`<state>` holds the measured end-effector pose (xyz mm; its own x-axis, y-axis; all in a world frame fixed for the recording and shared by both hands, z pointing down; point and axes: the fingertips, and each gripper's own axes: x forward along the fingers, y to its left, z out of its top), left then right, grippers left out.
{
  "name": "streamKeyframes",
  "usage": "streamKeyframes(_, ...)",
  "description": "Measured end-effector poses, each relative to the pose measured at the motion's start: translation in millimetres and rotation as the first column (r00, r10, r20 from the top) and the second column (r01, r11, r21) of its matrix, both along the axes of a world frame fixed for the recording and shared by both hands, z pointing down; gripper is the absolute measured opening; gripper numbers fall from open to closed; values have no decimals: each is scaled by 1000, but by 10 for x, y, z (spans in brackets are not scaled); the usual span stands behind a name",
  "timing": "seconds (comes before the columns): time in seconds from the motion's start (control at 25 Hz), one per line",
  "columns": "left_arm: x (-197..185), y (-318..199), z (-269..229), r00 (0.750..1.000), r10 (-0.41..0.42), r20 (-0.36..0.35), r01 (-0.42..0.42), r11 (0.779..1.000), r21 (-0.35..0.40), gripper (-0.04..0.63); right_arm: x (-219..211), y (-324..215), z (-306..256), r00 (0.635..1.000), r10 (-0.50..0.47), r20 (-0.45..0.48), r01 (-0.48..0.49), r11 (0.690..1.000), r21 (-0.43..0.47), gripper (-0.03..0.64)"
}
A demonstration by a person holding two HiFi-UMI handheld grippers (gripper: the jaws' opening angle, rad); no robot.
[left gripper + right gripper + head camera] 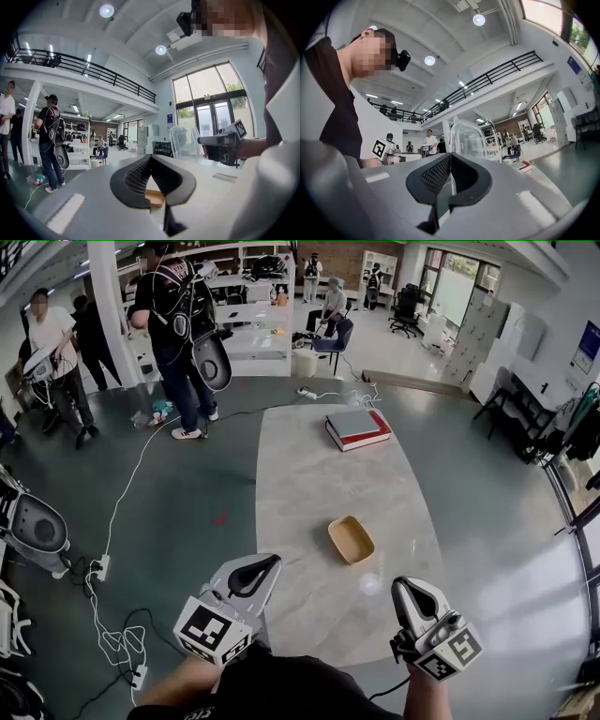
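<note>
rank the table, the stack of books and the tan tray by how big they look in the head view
1. table, by far the largest
2. stack of books
3. tan tray
The books and tray look close in size. The books lie farther from the camera, so the real gap is probably wider.

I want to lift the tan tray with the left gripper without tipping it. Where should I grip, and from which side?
Probably the left long wall of the tan tray, nearest the left gripper. It lies flat and open side up on the table, shallow with a raised rim, so come from above, one of the fingers inside, one outside.
</note>
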<state>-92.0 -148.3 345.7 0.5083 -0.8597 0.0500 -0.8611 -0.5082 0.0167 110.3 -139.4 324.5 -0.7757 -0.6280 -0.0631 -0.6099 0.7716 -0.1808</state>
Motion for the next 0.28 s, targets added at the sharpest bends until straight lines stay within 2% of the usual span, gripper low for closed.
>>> streamKeyframes(0.28, 2, -27, -45, 1000, 1, -3, -1, 1000, 9, -2, -17, -21, -72, 1000, -5, 0, 5, 1000, 16, 17)
